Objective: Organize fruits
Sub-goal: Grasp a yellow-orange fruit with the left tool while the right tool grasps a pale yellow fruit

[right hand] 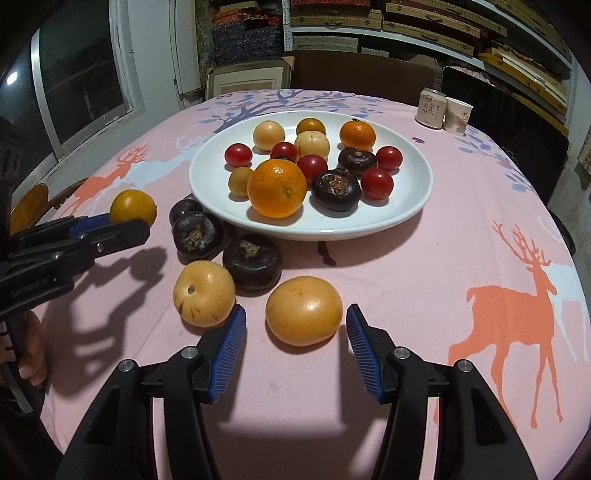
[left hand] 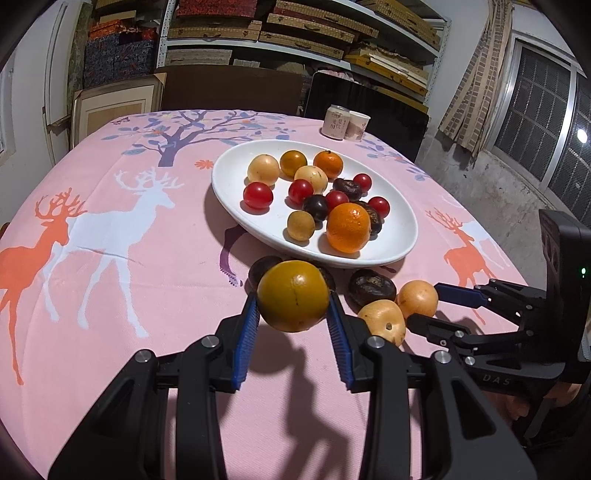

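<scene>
Pink cloth printed with orange and white deer and a purple tree covers the table (right hand: 461, 229), with shelves of flat woven boxes (left hand: 295, 29) lining the wall behind and a barred window (left hand: 546, 110) to one side. A white oval plate (right hand: 413, 199) sits mid-table, loaded with two oranges, several red cherry tomatoes, pale yellow fruits, a small greenish-yellow citrus and dark water-chestnut-like fruits. A drink can (right hand: 430, 109) and a paper cup (right hand: 458, 115) stand together at the far edge.

The left gripper (left hand: 293, 314) is clamped on a yellow-green citrus (left hand: 293, 295), its blue ribbed pads pressing both sides of the fruit and carrying it clear of the cloth, just short of the plate's near rim. In the right wrist view the same fruit (right hand: 133, 211) shows at the tip of that tool, left of the plate.

The right gripper (right hand: 295, 328) stands parted, its pads on either side of a yellow round fruit (right hand: 304, 311) that rests on the cloth; neither pad touches it. Just beside it lies a second yellow fruit with a dimpled end (right hand: 204, 293), and behind these, three dark fruits (right hand: 252, 266) cluster against the near edge of the plate. Fingers (right hand: 31, 350) of the person gripping the left tool show at the frame's edge.
</scene>
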The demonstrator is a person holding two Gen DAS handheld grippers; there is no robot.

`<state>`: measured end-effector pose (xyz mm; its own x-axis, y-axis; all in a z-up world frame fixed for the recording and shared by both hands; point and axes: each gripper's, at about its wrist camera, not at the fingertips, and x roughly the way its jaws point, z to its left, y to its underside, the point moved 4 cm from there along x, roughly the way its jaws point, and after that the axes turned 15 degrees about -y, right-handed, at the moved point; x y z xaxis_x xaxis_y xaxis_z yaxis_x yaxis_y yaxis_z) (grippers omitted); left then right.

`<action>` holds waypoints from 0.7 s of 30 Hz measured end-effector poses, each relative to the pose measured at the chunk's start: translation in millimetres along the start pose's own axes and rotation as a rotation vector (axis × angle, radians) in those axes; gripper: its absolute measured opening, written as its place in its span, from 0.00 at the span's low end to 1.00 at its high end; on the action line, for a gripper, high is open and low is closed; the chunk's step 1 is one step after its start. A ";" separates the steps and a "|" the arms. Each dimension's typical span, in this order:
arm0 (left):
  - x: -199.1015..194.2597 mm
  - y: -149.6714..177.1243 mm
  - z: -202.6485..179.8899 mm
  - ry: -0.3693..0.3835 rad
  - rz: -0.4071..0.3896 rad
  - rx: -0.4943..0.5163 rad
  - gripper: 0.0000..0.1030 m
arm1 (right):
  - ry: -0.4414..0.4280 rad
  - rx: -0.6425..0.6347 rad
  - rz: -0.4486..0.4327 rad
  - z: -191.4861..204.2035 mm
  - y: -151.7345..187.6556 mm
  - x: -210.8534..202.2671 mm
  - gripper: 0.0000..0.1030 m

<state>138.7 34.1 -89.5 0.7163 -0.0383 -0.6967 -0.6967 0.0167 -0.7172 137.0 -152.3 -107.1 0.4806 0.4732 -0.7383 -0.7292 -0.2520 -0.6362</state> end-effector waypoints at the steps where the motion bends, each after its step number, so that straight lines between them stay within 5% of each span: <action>1: -0.2 0.3 0.4 0.001 0.000 -0.002 0.35 | 0.005 0.001 0.002 0.2 -0.8 1.2 0.55; 16: 2.1 1.3 -0.3 0.009 0.015 -0.002 0.35 | 0.004 0.053 0.018 -6.7 -4.3 9.1 0.54; 21: 2.5 1.4 -0.3 0.010 0.016 -0.002 0.35 | 0.000 0.057 0.039 -6.2 -0.5 13.8 0.44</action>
<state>139.5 33.7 -92.3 0.7049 -0.0476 -0.7077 -0.7079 0.0150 -0.7062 147.0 -150.9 -118.4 0.4514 0.4642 -0.7621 -0.7738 -0.2216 -0.5933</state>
